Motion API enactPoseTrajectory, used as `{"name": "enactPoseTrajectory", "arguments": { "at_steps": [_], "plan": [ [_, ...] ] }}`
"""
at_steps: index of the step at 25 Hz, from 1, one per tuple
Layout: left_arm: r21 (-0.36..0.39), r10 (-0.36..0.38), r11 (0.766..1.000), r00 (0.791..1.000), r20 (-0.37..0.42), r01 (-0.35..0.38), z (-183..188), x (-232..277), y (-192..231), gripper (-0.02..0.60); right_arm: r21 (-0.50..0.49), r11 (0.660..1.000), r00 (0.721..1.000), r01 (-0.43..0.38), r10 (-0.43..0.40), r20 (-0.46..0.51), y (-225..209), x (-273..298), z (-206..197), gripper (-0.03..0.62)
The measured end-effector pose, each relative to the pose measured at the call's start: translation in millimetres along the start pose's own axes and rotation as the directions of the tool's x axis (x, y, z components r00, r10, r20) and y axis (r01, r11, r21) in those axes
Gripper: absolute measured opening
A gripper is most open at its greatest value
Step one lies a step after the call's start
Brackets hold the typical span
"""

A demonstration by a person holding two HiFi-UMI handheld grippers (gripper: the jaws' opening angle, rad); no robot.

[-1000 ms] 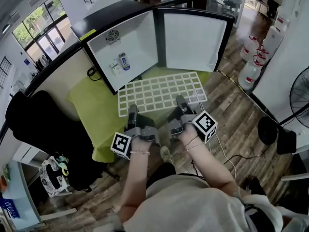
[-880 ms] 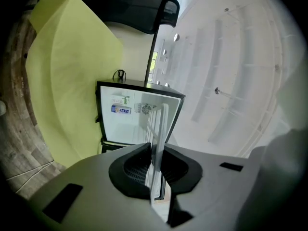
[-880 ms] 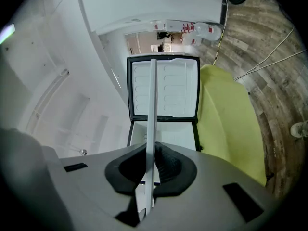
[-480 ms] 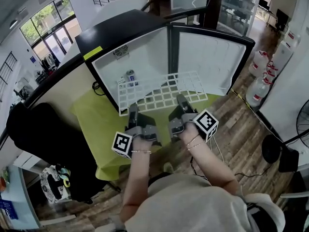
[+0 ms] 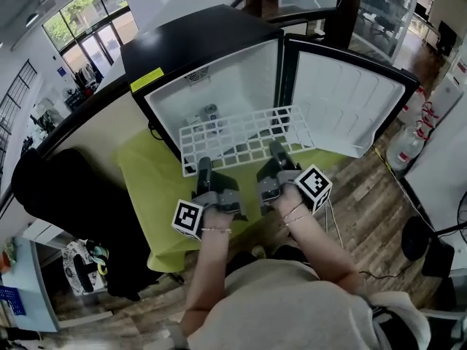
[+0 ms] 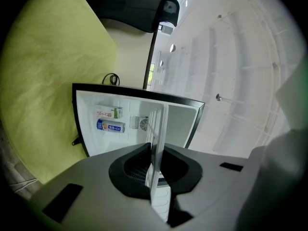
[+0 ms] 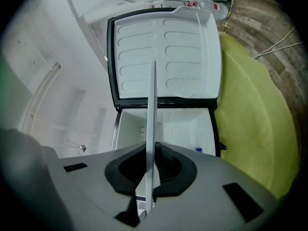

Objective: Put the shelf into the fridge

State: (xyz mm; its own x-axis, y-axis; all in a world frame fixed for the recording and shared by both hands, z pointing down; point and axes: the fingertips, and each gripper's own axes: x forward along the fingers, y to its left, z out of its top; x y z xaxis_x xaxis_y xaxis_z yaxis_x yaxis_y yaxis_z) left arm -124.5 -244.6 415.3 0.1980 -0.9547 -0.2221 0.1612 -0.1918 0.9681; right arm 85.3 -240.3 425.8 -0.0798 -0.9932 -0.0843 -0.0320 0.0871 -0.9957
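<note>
While left tool [image 5: 203, 166] and right tool [image 5: 276, 152] clamp shelf [image 5: 244, 138] | shelf covers lower fridge [image 5: 197, 42] interior | can [image 5: 210, 111] half-hidden

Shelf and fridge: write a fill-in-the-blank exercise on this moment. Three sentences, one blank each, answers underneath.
The left tongs and the right tongs each clamp the near edge of the wire shelf, whose colour is ____.
The door of the fridge stands ____.
In the head view, the fridge's top is coloured ____.

Missing words: white; open; black.
</note>
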Motion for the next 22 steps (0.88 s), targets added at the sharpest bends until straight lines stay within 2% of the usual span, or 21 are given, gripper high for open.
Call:
{"name": "enactPoseTrajectory", "arguments": {
  "at_steps": [5, 11, 22],
  "plan": [
    [0.025, 0.012, 1.000, 1.000, 0.029, -0.013, 6.2, 3.0, 7.8, 0.034, 0.022, 1.000, 1.000, 0.007, -0.007, -0.027, -11.8, 13.3, -3.4, 0.031],
    [0.010, 0.025, 1.000, 0.998, 0.064, -0.026, 3.5, 6.3, 14.5, 0.034, 0.026, 1.000, 0.998, 0.009, -0.007, -0.060, -13.6, 27.1, 1.0, 0.032],
    [0.022, 0.015, 1.000, 0.986, 0.164, -0.019, 0.2, 12.0, 11.4, 0.034, 0.027, 1.000, 0.983, 0.012, -0.007, -0.183, -9.0, 54.7, 4.8, 0.034]
  ]
}}
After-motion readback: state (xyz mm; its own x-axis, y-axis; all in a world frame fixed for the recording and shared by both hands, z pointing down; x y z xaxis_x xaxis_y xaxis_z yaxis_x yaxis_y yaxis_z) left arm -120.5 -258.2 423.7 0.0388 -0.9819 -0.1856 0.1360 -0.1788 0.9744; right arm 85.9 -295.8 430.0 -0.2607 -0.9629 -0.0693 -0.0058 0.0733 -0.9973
